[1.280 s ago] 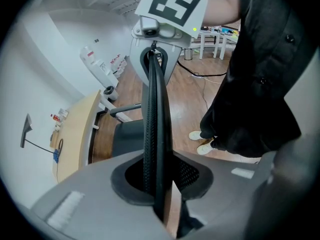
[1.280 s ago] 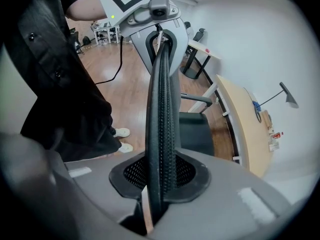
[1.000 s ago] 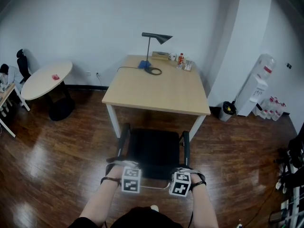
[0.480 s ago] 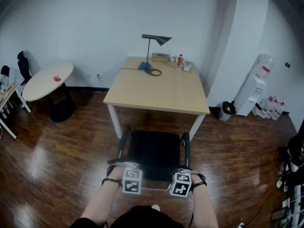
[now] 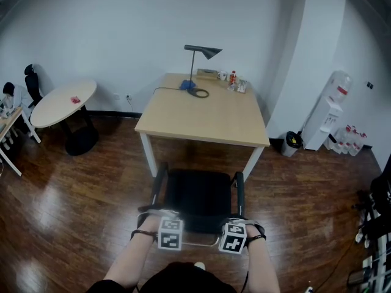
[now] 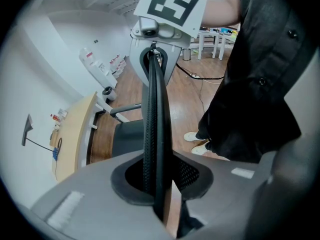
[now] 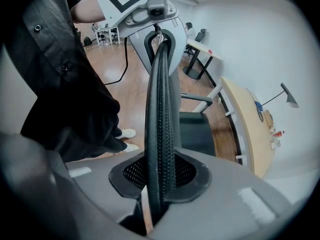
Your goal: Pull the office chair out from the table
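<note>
Head view: office chair [image 5: 198,194] stands on the floor [image 5: 79,206] at the near edge of the tabletop [image 5: 201,118], with its seat facing the table. Whether the seat front reaches under the edge cannot be told. Its seat is black and padded, with slim dark armrests [image 5: 160,185] on either side.

Backrest [image 6: 152,109] is black mesh in a thin curved frame and appears edge-on in both gripper views. Left tongs [image 6: 155,169] are clamped on its top rim. Right tongs [image 7: 160,171] pinch the same rim further along. Both point steeply down.

The floor is dark, glossy wood plank and the wall [image 5: 122,23] is plain white. The tabletop is rectangular light wood on white legs. A black desk lamp [image 5: 201,50] with a cone shade stands at its far edge, beside small items too small to identify.

A round white table [image 5: 61,102] on a dark pedestal stands well apart at the left. At the right, a white water dispenser [image 5: 333,108] carries a bottle on top. A small black bin [image 5: 295,140] sits near it, and its contents are not discernible.
</note>
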The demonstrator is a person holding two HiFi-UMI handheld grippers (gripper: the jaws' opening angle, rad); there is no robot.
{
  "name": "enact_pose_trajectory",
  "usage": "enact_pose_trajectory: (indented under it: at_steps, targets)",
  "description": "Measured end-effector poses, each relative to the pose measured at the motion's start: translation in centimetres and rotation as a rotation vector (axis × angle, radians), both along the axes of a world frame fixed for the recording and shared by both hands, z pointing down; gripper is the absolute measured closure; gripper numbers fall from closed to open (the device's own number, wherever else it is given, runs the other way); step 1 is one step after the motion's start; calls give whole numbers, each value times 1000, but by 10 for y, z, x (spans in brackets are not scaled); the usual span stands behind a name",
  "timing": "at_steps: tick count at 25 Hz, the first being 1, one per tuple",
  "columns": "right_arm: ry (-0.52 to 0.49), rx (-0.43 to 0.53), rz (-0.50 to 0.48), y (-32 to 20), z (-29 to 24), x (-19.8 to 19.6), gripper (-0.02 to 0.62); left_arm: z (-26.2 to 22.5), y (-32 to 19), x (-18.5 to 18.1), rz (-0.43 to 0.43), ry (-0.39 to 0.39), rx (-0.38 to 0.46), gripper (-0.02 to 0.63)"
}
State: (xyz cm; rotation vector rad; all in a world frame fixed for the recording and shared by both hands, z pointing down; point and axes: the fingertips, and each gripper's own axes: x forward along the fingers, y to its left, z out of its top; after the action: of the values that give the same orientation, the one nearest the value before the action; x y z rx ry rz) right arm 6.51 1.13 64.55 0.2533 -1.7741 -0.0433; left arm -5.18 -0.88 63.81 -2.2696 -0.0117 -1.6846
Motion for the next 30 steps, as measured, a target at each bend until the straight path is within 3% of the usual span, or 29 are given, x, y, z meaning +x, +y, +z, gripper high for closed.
enact_pose_trajectory:
  at_steps: [13, 17, 19, 24, 27, 30]
  targets:
    - [-2, -25, 16, 27, -2, -6, 503, -2, 25, -5, 11, 11, 4, 531]
    - [-11, 36, 40, 22, -1, -9, 479, -1, 24, -7, 17, 18, 31, 526]
    - [-17, 84, 61, 15, -6, -9, 430, -5, 19, -8, 26, 32, 75, 507]
    - [-50, 222, 148, 9, -37, 1, 376, -39, 11, -9, -6, 197, 150, 408]
    - [-134, 317, 214, 13, -56, 5, 393, -57, 9, -6, -54, 295, 173, 410]
    - [-230, 425, 254, 22, -71, 12, 420, -85, 14, 4, -161, 500, 227, 410]
